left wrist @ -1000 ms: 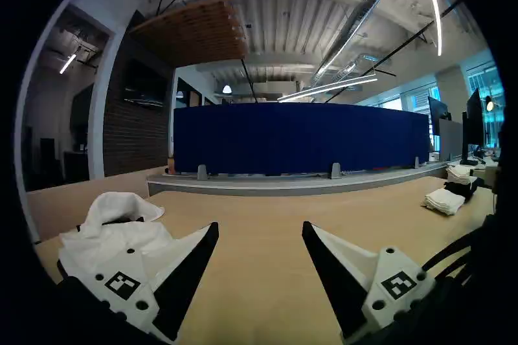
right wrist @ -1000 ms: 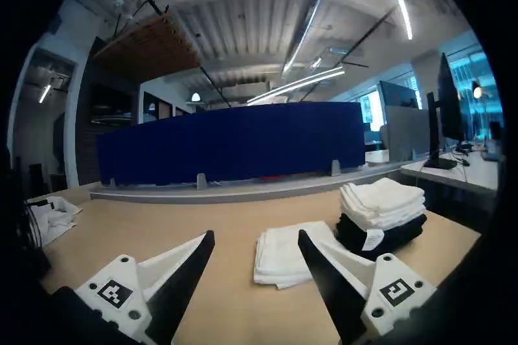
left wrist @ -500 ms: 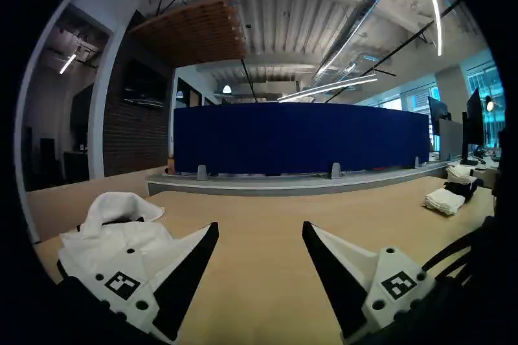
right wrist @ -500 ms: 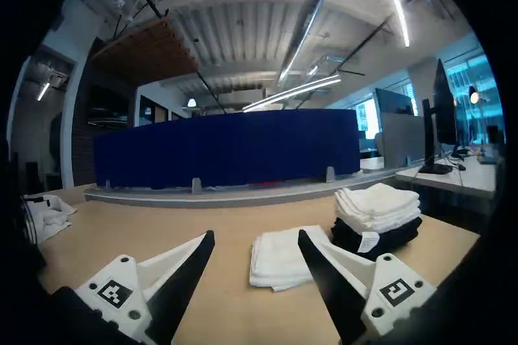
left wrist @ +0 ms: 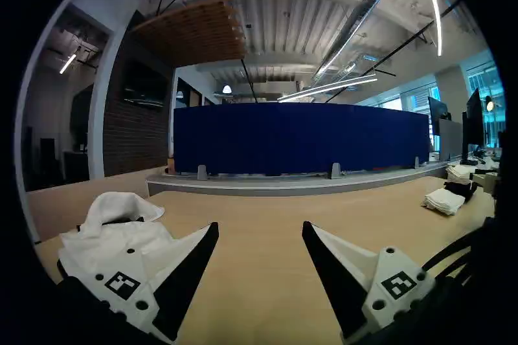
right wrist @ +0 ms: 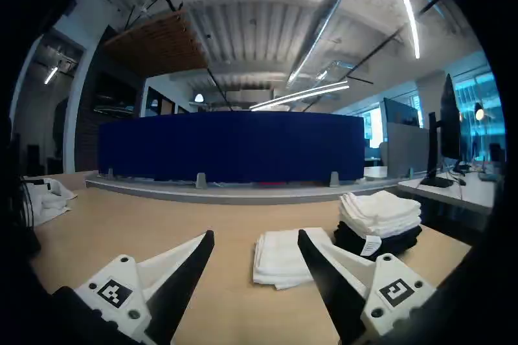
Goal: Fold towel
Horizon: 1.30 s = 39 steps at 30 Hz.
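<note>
Left claw (left wrist: 259,225): spread wide and empty, low over the bare wooden counter (left wrist: 259,287).
Right claw (right wrist: 254,235): just as wide, nothing between its fingers.
Towel to fold: a crumpled white towel (left wrist: 120,228) lies on the counter at the lower left of the left gripper view, just behind that claw's finger. In the right gripper view it sits at the far left edge.
Finished work: a folded white towel (right wrist: 281,257) lies flat at lower centre of the right gripper view, partly behind one finger. Just beside it, at centre right, is a stack of folded towels (right wrist: 382,222) – white ones on dark ones.
Backdrop: a blue partition (left wrist: 298,138) closes the far edge of the counter.
Step in hand: likely between towels – one looks put down, and the crumpled one is not yet taken up.
Next move: probably bring both claws over to the crumpled towel, find two corners and spread it flat before any fold.
Count: two claws, one crumpled towel, one single folded towel, one stack; I cannot count its layers.
</note>
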Available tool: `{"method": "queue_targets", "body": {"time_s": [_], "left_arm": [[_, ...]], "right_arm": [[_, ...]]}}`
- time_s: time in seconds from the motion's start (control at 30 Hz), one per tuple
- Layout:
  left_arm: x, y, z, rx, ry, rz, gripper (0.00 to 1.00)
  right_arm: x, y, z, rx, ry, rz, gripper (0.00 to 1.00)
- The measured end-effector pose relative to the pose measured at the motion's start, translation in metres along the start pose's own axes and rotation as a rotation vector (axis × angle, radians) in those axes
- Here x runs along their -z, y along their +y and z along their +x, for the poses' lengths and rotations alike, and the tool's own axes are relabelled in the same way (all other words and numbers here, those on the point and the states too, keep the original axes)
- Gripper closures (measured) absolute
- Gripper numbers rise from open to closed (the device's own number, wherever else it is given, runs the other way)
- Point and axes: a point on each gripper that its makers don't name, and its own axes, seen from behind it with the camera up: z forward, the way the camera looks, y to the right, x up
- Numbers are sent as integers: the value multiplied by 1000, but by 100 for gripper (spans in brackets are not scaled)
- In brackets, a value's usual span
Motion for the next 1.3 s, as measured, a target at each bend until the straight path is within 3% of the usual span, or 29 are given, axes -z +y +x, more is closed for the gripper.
{"method": "queue_targets", "body": {"time_s": [1.3], "left_arm": [[1, -1, 0, 0, 0, 0, 4]], "right_arm": [[-2, 4, -3, -3, 0, -12, 0]]}}
